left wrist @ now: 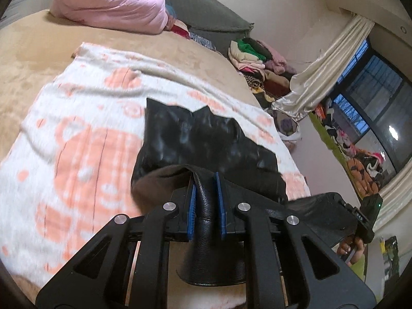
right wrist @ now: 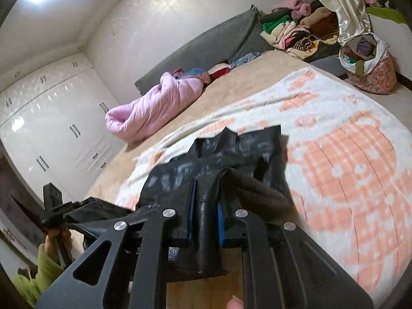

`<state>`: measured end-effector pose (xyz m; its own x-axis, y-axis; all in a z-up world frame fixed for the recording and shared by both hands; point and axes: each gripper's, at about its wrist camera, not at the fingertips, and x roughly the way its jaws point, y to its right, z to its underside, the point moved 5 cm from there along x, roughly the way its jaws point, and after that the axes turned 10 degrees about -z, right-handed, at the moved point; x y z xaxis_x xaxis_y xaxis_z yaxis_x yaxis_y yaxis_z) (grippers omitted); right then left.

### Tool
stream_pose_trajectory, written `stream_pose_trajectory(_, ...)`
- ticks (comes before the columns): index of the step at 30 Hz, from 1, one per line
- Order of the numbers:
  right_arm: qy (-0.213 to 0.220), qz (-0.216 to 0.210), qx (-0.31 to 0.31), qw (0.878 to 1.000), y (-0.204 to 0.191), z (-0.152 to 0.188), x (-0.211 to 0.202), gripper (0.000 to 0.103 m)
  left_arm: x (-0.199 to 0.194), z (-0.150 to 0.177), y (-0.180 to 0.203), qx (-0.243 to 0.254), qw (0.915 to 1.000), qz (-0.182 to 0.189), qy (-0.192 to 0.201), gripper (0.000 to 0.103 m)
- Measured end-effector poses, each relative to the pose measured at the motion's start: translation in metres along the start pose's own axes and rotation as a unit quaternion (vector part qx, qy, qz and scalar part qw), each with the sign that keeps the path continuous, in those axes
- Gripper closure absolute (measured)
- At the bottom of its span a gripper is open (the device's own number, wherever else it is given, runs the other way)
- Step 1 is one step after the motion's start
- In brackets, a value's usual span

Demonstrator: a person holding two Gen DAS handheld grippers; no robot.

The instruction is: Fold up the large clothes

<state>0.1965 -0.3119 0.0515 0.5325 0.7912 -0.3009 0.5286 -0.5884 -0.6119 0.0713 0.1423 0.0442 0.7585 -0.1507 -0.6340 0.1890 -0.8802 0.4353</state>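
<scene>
Black, grainy leather-like garment (left wrist: 206,139) hangs between the two grippers, its far part trailing onto the white blanket with a salmon-pink pattern (left wrist: 77,139) that lies spread over the tan plush bed (left wrist: 33,59). In the left wrist view it fills the lower centre of the frame, and a thick folded edge runs straight back between the blue pads of the left gripper (left wrist: 206,193); the jaws are nearly closed and pinch that fold. In the right wrist view the same garment sits at lower centre, and the right gripper (right wrist: 207,200) likewise has its jaws almost together, clamped on a bunched edge of the leather. A brownish lining shows at the turned-over edge beside each grip.

At the lower left of the right wrist view, a hand (right wrist: 55,237) in a lime-green sleeve (right wrist: 38,278) holds the other gripper's handle.

Farther out, a floral fabric bag (right wrist: 370,72) stands on the floor at the upper right of the right wrist view, stuffed with mixed clothes, purple and green among them. A rolled pink quilted duvet (right wrist: 154,105) lies at the head of the bed against a grey cushion (right wrist: 206,43). A heap of coloured clothes (right wrist: 296,31) is piled beside the bed, near a cream satin curtain (left wrist: 322,69) and a dark window (left wrist: 370,90). White glossy wardrobe doors (right wrist: 46,118) fill the left of the right wrist view.
</scene>
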Motion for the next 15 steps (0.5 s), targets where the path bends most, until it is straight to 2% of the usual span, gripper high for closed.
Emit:
stream_pose_trajectory(6,0.011,0.005,0.020,1.000,0.013,-0.020,0.022,0.091,0.025,-0.028,0.004,-0.012,0.9999,-0.002,-0.002,0.096)
stream_pose_trajectory(15,0.018,0.027,0.045,0.998,0.035,-0.042,0.058,0.091,0.054,-0.053,0.000,-0.039,0.9991,-0.014,-0.012,0.095)
